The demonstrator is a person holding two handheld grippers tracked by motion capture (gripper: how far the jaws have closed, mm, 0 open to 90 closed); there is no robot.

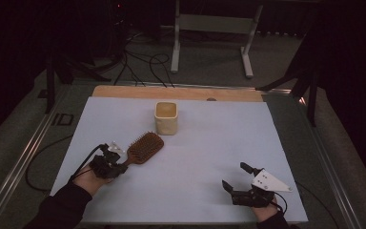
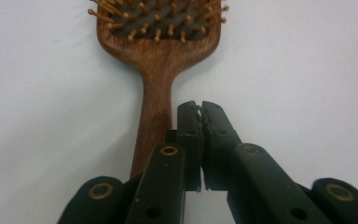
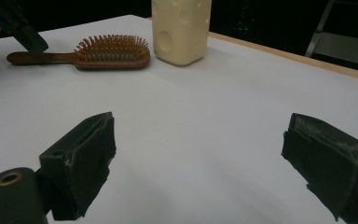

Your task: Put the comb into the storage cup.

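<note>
Biggest risk: your left gripper (image 2: 200,109) is clenched on nothing, with hairbrush (image 2: 156,51) handle lying just left of its tips, so any push forward shoves brush across white mat (image 1: 209,157) toward cream cup (image 1: 166,117) beyond. Lesser risk: reopening there catches handle off-centre (brush then pivots). Your right gripper (image 3: 200,154) stands spread wide, empty, brush well ahead of it.

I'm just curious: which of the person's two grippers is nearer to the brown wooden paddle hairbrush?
Left. The left gripper sits right beside the brown wooden paddle hairbrush, at its handle; the right gripper hovers far across the white table.
</note>
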